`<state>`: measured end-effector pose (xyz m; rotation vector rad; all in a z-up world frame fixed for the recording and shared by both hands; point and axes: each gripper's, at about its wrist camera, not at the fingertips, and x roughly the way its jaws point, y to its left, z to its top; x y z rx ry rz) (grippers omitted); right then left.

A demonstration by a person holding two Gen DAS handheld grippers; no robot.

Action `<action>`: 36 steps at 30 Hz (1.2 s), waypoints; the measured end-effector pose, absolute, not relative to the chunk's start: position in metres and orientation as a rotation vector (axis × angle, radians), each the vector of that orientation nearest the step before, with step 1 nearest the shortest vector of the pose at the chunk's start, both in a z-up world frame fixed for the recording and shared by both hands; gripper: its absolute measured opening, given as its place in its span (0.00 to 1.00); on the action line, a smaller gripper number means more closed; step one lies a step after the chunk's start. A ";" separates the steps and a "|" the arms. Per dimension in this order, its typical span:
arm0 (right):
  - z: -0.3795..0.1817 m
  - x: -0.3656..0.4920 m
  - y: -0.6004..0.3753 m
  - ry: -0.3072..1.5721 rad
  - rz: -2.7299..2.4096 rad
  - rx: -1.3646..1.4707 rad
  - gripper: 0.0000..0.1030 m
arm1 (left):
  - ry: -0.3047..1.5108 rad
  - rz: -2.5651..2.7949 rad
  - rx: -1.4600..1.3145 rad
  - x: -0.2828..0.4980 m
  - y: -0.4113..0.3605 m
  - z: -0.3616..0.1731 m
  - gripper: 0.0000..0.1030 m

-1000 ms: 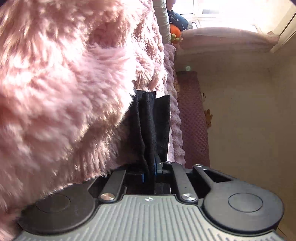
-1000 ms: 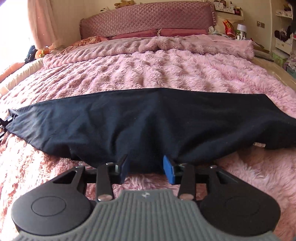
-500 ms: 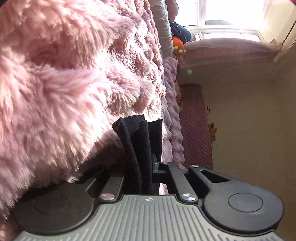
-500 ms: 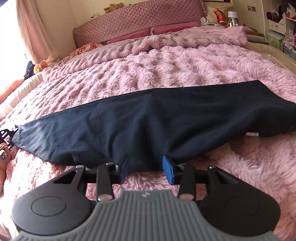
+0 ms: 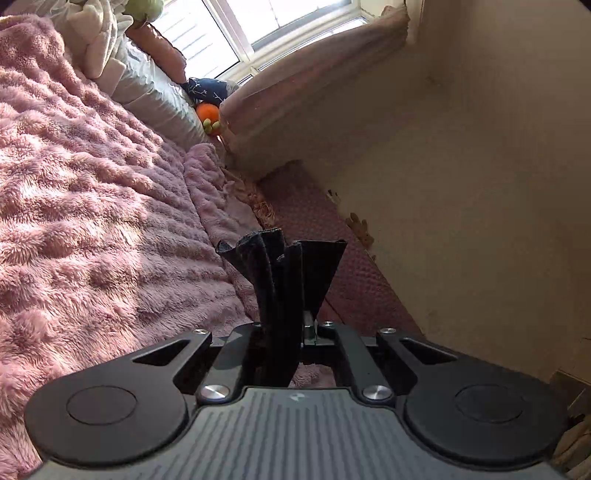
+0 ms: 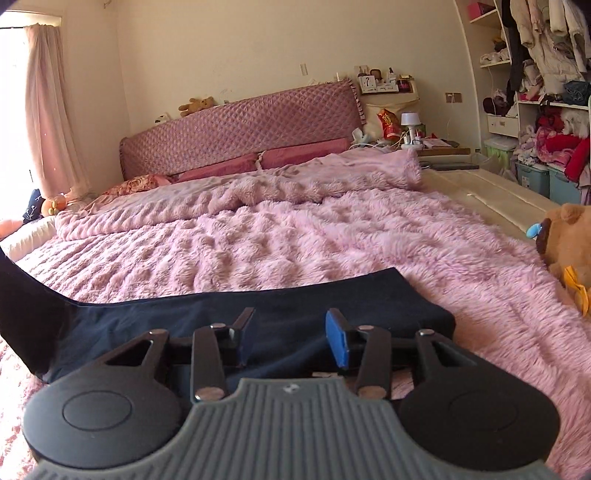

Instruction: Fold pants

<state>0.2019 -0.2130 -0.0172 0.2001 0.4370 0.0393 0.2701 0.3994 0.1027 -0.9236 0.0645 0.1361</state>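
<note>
Dark navy pants (image 6: 332, 299) lie across the pink fluffy blanket (image 6: 295, 240). Their left end rises off the bed at the picture's left edge (image 6: 22, 302). My left gripper (image 5: 295, 321) is shut on a bunched end of the pants (image 5: 284, 266) and holds it up in the air above the blanket (image 5: 92, 221). My right gripper (image 6: 290, 332) hovers low over the pants near their right end. Its jaws are opening, with the cloth lying beneath them and the blue pads (image 6: 338, 339) pressing on nothing.
A brown teddy bear (image 6: 569, 243) sits at the bed's right edge. The quilted headboard (image 6: 240, 125) and pillows are at the far end, and crowded shelves (image 6: 535, 92) stand at the right. An orange toy (image 5: 208, 114) lies by the window (image 5: 277, 22).
My left gripper has risen off the blanket and rolled, carrying the pants' end up. My right gripper has slid right along the pants to near their right end.
</note>
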 end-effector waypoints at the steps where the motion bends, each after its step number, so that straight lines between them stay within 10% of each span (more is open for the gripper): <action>1: -0.017 0.201 -0.222 0.417 0.034 0.196 0.42 | 0.064 0.116 -0.911 0.269 0.379 0.116 0.04; 11: -0.064 0.261 -0.303 0.571 0.123 0.407 0.42 | 0.147 -0.032 -0.642 0.281 0.158 0.188 0.04; 14: -0.100 0.262 -0.321 0.679 0.050 0.403 0.00 | 0.188 -0.077 -0.595 0.292 0.090 0.174 0.04; 36: -0.033 0.187 -0.439 0.445 -0.087 0.661 0.29 | 0.340 -0.046 0.071 0.235 -0.232 -0.014 0.04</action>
